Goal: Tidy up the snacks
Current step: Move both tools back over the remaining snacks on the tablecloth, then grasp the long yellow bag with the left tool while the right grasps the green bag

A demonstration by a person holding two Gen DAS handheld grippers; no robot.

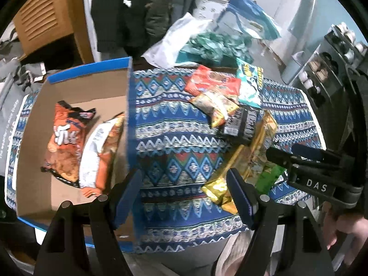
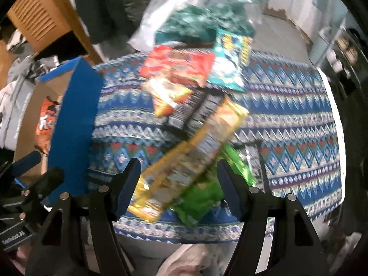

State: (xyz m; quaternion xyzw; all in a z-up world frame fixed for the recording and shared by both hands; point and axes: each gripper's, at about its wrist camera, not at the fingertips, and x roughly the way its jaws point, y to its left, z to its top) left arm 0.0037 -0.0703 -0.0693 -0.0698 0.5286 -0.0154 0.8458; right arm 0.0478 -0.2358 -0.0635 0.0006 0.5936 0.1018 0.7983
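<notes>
A blue-edged cardboard box (image 1: pixel 128 119) stands at the table's left and holds two orange chip bags (image 1: pixel 65 138). A pile of snacks lies right of it: a red packet (image 1: pixel 212 81), a teal packet (image 1: pixel 249 85), a black packet (image 1: pixel 241 122), a long yellow packet (image 2: pixel 191 158) and a green packet (image 2: pixel 202 195). My left gripper (image 1: pixel 184 195) is open and empty over the cloth beside the box. My right gripper (image 2: pixel 178 188) is open, its fingers on either side of the near end of the yellow and green packets.
The table carries a blue patterned cloth (image 1: pixel 179 138). A white plastic bag (image 1: pixel 174 41) and green crumpled material (image 1: pixel 214 46) lie at the far edge. A wooden cabinet (image 1: pixel 46 16) stands back left. A shelf rack (image 1: pixel 329 62) is at the right.
</notes>
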